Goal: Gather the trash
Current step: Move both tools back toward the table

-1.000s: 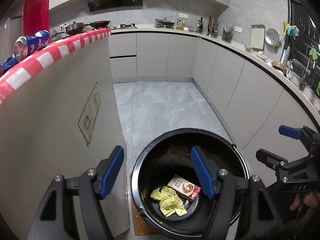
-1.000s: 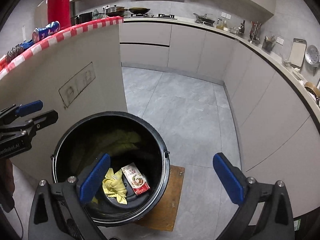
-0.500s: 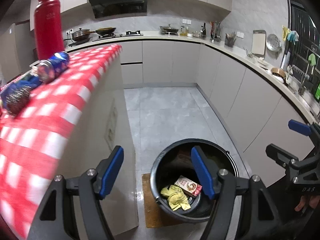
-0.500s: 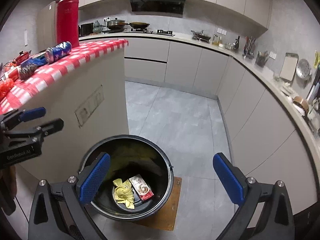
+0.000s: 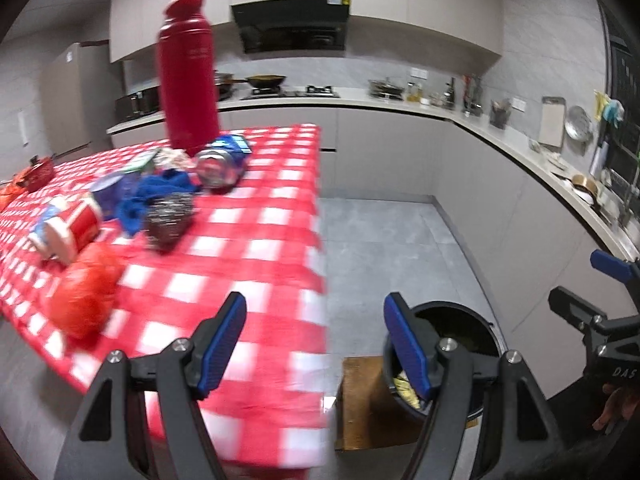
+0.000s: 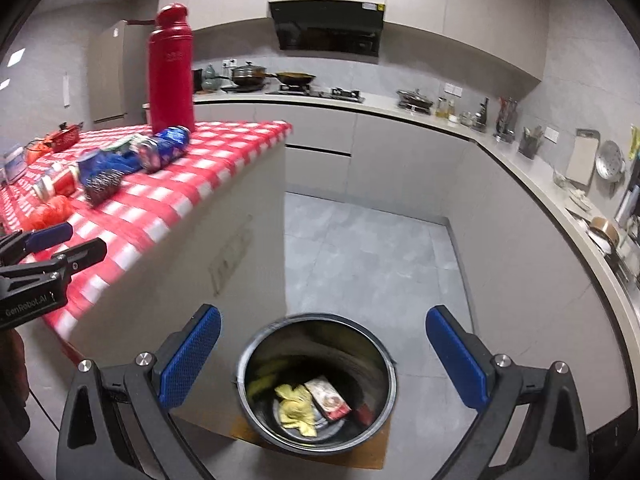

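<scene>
The bench (image 5: 256, 236), covered by a red-and-white checked cloth, carries the remaining trash in a loose cluster near its far end. A black bin (image 6: 316, 384) stands on the floor on a brown mat (image 6: 372, 452), close against the bench's side panel; it holds a yellow rag (image 6: 294, 404) and a printed carton (image 6: 328, 398) lying side by side at the bottom. A tall red flask (image 5: 188, 76) stands upright behind the cluster. In front of it a blue can (image 5: 222, 162) lies on its side, then a blue cloth (image 5: 156, 194) touching a steel scourer (image 5: 168, 222), a tipped red paper cup (image 5: 66, 224) and a blurred red bag (image 5: 86, 294). The left tool (image 5: 316, 344) has its pads apart, nothing between them. The right tool (image 6: 320, 356) likewise stands spread and empty above the bin.
</scene>
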`<state>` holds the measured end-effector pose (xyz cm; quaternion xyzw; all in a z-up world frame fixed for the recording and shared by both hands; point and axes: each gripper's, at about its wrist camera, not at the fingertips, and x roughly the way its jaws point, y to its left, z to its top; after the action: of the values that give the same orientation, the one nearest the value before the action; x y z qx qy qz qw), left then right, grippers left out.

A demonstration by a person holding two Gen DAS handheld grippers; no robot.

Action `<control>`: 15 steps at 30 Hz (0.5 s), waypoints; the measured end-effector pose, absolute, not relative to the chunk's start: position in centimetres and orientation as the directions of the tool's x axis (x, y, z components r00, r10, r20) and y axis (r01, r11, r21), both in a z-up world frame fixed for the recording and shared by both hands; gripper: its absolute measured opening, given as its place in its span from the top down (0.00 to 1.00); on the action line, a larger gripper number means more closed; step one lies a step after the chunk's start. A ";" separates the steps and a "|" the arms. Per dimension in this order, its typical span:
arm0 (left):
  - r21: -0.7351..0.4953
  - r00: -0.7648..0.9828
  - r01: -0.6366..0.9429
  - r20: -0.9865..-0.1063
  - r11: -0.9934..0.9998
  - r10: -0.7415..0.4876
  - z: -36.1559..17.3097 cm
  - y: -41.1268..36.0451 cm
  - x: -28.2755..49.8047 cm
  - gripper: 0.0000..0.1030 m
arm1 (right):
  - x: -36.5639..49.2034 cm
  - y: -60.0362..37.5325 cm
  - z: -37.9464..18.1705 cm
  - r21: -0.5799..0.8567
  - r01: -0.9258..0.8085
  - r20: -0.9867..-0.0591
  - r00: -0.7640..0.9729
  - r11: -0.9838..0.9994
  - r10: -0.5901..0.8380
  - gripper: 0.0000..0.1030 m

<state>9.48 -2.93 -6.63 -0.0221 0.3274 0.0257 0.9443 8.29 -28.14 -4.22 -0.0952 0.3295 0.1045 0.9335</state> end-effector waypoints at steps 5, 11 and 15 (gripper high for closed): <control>-0.023 0.786 -0.145 -0.610 0.989 0.101 -5.7 1.5 8.2 0.29 | 8.3 -24.1 -3.1 -0.097 -0.312 -0.622 0.761 0.945 0.187 0.00; -0.006 0.778 -0.256 -0.595 0.967 0.202 -5.2 7.0 6.7 0.27 | 8.8 -19.0 -2.6 -0.072 -0.367 -0.620 0.745 0.927 0.247 0.00; -0.012 0.763 -0.317 -0.597 0.948 0.248 -5.9 10.8 6.6 0.27 | 9.3 -15.8 -2.4 -0.054 -0.403 -0.621 0.730 0.914 0.285 0.00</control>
<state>6.59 10.81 -5.89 -0.0559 0.3095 0.1507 0.9372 9.27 -15.84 -2.42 -0.0930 0.3169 0.1856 0.9254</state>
